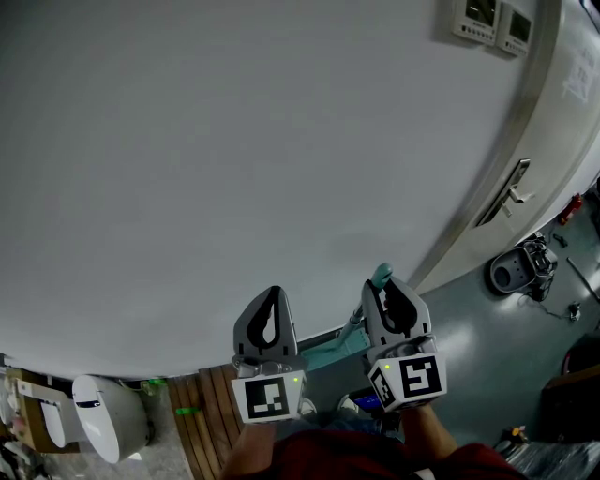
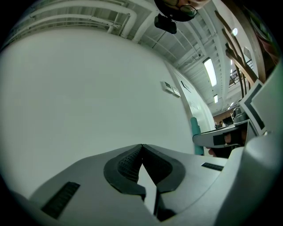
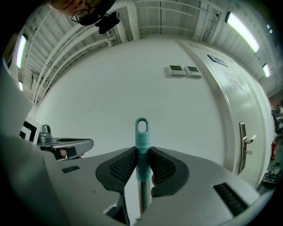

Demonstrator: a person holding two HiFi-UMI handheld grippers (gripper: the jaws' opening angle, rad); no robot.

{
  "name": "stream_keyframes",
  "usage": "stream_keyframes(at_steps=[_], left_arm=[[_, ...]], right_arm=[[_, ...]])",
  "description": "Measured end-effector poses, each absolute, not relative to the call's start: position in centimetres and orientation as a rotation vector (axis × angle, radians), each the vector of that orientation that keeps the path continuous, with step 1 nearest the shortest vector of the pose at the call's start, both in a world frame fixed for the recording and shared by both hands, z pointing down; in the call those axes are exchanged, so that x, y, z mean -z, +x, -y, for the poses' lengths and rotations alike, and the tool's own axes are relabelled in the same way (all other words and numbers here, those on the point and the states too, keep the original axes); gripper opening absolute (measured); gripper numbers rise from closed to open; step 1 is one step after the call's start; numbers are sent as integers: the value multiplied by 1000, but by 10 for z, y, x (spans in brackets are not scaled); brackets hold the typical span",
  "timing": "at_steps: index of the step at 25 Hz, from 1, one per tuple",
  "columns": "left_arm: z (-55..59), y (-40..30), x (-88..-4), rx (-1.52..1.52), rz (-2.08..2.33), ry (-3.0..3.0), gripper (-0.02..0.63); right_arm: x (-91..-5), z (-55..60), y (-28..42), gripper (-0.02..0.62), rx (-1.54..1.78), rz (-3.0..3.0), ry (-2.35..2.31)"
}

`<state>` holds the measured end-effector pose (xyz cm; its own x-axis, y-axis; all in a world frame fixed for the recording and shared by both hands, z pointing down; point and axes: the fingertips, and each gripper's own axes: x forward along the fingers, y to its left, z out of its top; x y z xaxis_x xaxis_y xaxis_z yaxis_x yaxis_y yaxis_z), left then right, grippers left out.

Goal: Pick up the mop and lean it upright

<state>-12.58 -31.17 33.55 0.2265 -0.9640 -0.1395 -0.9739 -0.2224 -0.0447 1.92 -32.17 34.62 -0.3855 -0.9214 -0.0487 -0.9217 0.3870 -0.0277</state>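
The mop [image 3: 141, 132] stands upright close in front of the white wall [image 1: 234, 141]. The top of its handle is pinched between the pads of the right gripper [image 3: 142, 152]. The pads press on the teal grip from both sides, with the loop end projecting above them and the shaft running down below them. The left gripper [image 2: 141, 146] sits just left of the mop and apart from it, its jaw tips pressed together on nothing.

Surroundings, relative to the mop:
- Directly behind: the plain, smooth wall.
- Right: a door [image 1: 553, 141] with a lever handle [image 1: 514, 192].
- Above and right: control panels [image 1: 492, 21] mounted side by side on the wall.
- Right, at floor level: a dark device [image 1: 520, 267].
- Left, at floor level: a strip of wooden slats [image 1: 202, 412], and beyond it a white rounded container [image 1: 103, 417].

Counts: one mop, two grippers, two control panels, one door, one lever handle.

Materials and shapes: the mop grip is ribbed teal plastic ending in an oval hanging loop. The shaft is a bright metal tube. A flat teal part [image 1: 328, 354] shows at the mop's foot. The gripper bodies are grey and curved, and the pads are black with a fine grid texture. Each gripper carries a cube with black-and-white square markers.
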Motion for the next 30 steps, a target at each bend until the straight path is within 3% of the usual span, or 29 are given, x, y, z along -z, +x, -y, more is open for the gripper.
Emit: stream_keyframes(at_steps=[30], left_arm=[[306, -132, -333, -114, -1894, -2330, 14]], right_arm=[[-480, 328, 0, 104, 189, -2732, -1829]])
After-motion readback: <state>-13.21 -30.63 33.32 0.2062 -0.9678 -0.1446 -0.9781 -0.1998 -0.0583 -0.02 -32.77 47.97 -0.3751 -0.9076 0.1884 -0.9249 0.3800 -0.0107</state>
